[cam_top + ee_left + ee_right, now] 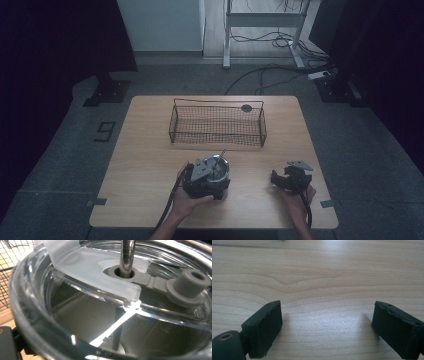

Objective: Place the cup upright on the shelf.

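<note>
Now we see the wooden surface with a wire basket standing at its far middle, nothing inside it as far as we can tell. Nearer to us, left of centre, stands a clear tumbler with a transparent lid and a metal straw rising almost upright through the grey seal. The left tongs are right at this tumbler, so close that its rim covers their own view; whether they press on it we cannot tell. The right tongs rest released, well apart to the right, nothing between them. So the left hand is clearly nearer, and the basket lies straight beyond the tumbler.
</note>
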